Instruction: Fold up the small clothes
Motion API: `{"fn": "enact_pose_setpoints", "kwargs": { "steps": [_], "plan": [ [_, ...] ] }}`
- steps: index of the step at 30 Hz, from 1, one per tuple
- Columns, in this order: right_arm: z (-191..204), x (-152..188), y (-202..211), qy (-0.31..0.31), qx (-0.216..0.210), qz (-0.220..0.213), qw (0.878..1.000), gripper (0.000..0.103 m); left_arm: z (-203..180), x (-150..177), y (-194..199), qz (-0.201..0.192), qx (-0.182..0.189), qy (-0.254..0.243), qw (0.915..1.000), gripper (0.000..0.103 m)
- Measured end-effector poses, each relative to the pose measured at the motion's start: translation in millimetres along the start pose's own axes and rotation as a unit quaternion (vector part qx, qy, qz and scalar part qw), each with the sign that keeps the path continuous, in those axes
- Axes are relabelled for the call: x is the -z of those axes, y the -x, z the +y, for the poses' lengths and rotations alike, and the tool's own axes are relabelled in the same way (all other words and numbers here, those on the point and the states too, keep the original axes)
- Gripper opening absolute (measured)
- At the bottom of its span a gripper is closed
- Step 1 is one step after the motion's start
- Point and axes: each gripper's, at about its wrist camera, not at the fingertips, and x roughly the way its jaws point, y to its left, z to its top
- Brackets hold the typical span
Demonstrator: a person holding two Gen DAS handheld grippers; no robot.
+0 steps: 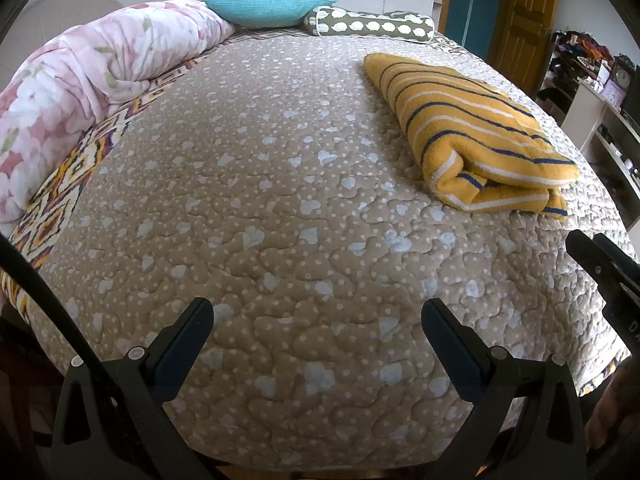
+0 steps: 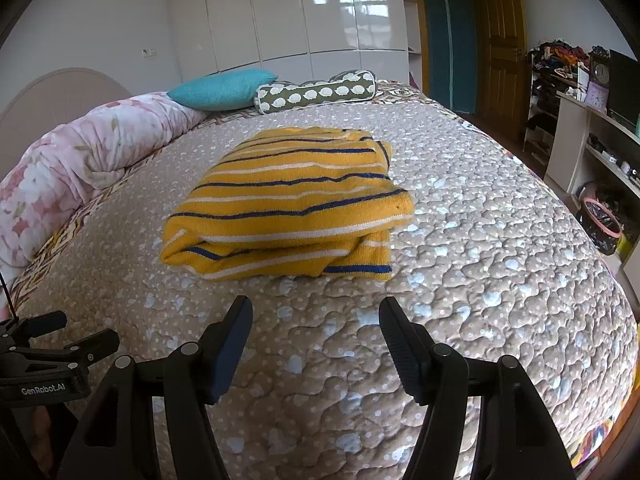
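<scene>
My yellow striped sweater [image 2: 288, 204] lies on the bed [image 2: 480, 280], already folded into a thick, compact bundle, so the folding looks essentially done; its near edge is a bit uneven and might want squaring. My right claw [image 2: 316, 340] hangs released just short of that edge, empty. My left claw [image 1: 318, 340], also spread and empty, hovers over bare quilt left of the sweater.

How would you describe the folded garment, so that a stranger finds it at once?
Start at the large bed with the beige quilted cover. The folded garment lies alone mid-bed, well before the teal pillow. Only it is mustard yellow with blue and white stripes.
</scene>
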Motion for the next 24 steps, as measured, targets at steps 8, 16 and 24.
{"fn": "enact_pose_setpoints", "kwargs": {
  "steps": [8, 16, 24],
  "plan": [
    [5, 2, -2, 0.013, 0.005, 0.000, 1.000, 0.071, -2, 1, -2, 0.003, 0.001, -0.001, 1.0000, 0.103],
    [10, 3, -4, 0.022, 0.003, 0.002, 1.000, 0.073, -2, 2, -3, 0.005, 0.002, 0.000, 1.0000, 0.103],
    [11, 4, -4, 0.023, 0.003, 0.002, 1.000, 0.073, -2, 2, -5, 0.006, 0.003, 0.000, 1.0000, 0.103]
  ]
}}
